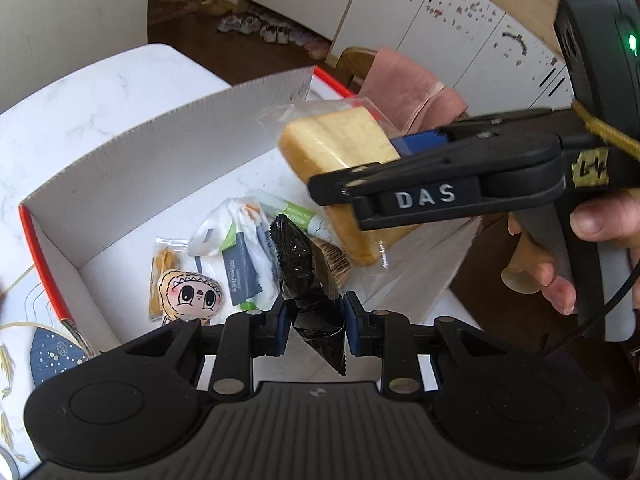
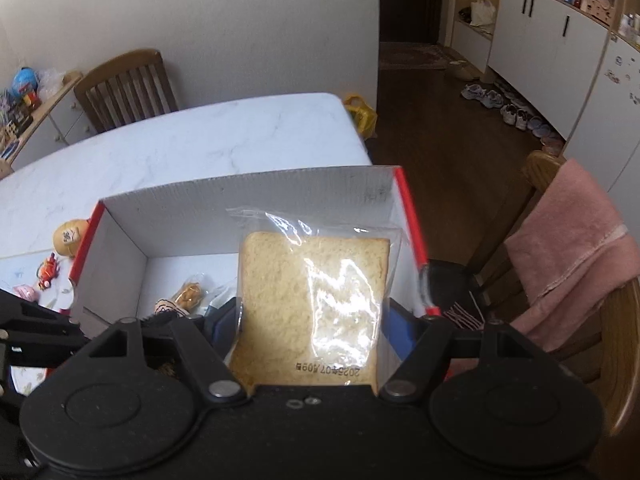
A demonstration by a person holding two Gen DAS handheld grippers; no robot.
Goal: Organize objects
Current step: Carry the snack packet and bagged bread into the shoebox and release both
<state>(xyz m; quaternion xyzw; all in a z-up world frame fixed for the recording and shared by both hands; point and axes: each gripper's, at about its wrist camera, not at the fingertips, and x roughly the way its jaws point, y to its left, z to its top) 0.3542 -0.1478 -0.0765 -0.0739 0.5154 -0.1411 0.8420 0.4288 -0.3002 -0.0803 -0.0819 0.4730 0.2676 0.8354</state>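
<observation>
My left gripper (image 1: pixel 314 322) is shut on a crinkled black foil packet (image 1: pixel 308 280), held above the near side of a white cardboard box (image 1: pixel 160 140) with red outer edges. My right gripper (image 1: pixel 360 164) comes in from the right, shut on a slice of bread in a clear bag (image 1: pixel 340 148), also over the box. In the right wrist view the bagged bread (image 2: pixel 312 304) stands upright between the right gripper's (image 2: pixel 312 328) jaws, in front of the box (image 2: pixel 240 196). On the box floor lie a cartoon-face packet (image 1: pixel 192 296), white-green sachets (image 1: pixel 240 248) and an orange snack packet (image 1: pixel 162 264).
The box sits on a white marble table (image 2: pixel 200 140). Small toys (image 2: pixel 70 236) lie on the table left of the box. A wooden chair with a pink towel (image 2: pixel 572 248) stands to the right, another chair (image 2: pixel 128 84) at the far side. A hand (image 1: pixel 560 276) holds the right gripper's handle.
</observation>
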